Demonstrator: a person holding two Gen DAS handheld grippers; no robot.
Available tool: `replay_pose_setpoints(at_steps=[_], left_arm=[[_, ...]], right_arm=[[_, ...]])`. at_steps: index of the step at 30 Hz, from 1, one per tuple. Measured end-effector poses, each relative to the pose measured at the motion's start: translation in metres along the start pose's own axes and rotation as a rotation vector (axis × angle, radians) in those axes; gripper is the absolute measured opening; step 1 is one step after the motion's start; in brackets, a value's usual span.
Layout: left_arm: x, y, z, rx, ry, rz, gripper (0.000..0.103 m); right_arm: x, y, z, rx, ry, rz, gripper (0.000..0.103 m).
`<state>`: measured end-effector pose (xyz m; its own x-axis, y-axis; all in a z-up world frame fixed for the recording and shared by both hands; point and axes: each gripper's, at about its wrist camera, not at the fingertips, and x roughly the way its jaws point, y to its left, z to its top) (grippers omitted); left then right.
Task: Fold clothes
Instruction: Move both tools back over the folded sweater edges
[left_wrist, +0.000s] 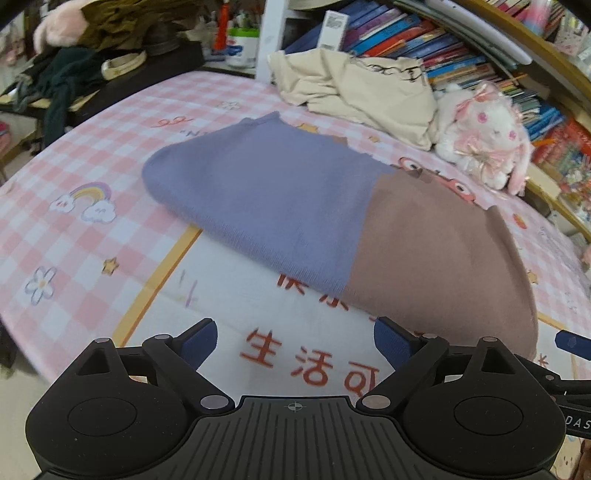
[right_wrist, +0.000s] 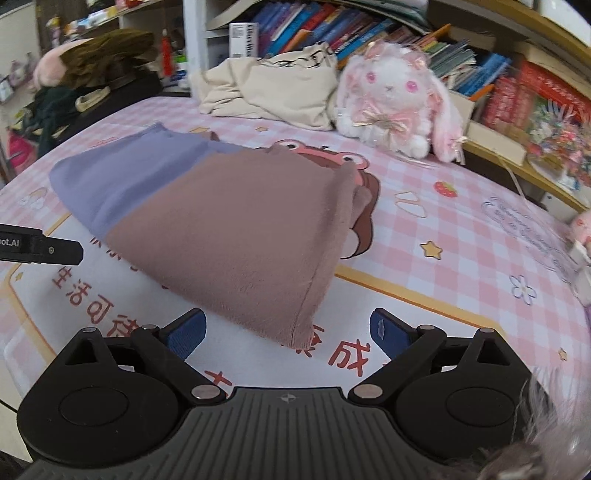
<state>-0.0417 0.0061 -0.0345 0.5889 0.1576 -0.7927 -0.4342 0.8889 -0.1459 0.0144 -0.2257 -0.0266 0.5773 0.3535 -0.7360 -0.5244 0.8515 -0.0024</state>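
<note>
Two hand-held grippers hang wide open and hold nothing: the left hand-held gripper sits just in front of the near edge of the folded purple-and-brown garment, and the right hand-held gripper sits by its brown corner. That garment lies flat in the middle of the pink checked bed, with bare sheet all around its edges. At the far edge a cream cloth and a white bunny toy rest near shelves of books.
</note>
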Motion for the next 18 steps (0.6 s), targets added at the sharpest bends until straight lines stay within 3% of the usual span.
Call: replay_pose_setpoints(at_steps=[10, 18], left_arm=[[-0.006, -0.001, -0.008, -0.116, 0.031, 0.079, 0.095], [0.005, 0.027, 0.003, -0.269, 0.092, -0.021, 0.095]], right_arm=[[-0.003, -0.016, -0.007, 0.0, -0.025, 0.073, 0.096], [-0.004, -0.029, -0.002, 0.112, -0.038, 0.066, 0.096]])
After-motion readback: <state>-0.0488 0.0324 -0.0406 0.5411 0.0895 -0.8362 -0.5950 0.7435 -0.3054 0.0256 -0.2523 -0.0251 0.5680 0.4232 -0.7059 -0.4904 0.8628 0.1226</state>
